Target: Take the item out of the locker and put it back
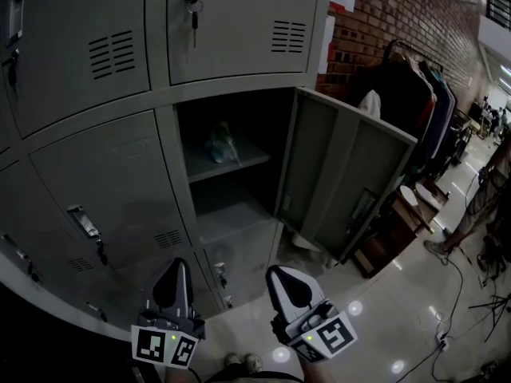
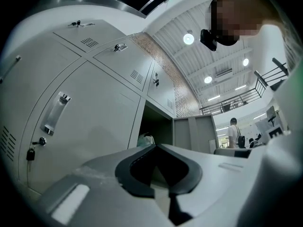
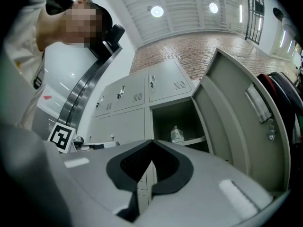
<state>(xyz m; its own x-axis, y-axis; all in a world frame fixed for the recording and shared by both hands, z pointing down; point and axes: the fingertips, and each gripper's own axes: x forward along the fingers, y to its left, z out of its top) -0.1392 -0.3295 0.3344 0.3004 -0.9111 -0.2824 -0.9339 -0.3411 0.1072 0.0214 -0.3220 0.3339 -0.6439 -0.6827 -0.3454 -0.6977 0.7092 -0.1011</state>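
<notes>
One grey locker (image 1: 231, 174) stands open, its door (image 1: 351, 178) swung out to the right. On its upper shelf (image 1: 247, 158) lies the item (image 1: 219, 144), a small clear crumpled bag; it also shows in the left gripper view as the item (image 2: 146, 139) and in the right gripper view as the item (image 3: 176, 134). My left gripper (image 1: 176, 265) and right gripper (image 1: 281, 273) hang side by side low in front of the locker, well short of it. Both are shut with nothing held; the left gripper (image 2: 156, 146) and right gripper (image 3: 152, 141) show their tips touching.
Closed lockers surround the open one; a key (image 1: 192, 8) hangs in the door above. A clothes rack (image 1: 411, 86) stands by the brick wall beyond the open door. A person (image 1: 483, 198) stands at the far right, with cables (image 1: 453, 282) across the glossy floor.
</notes>
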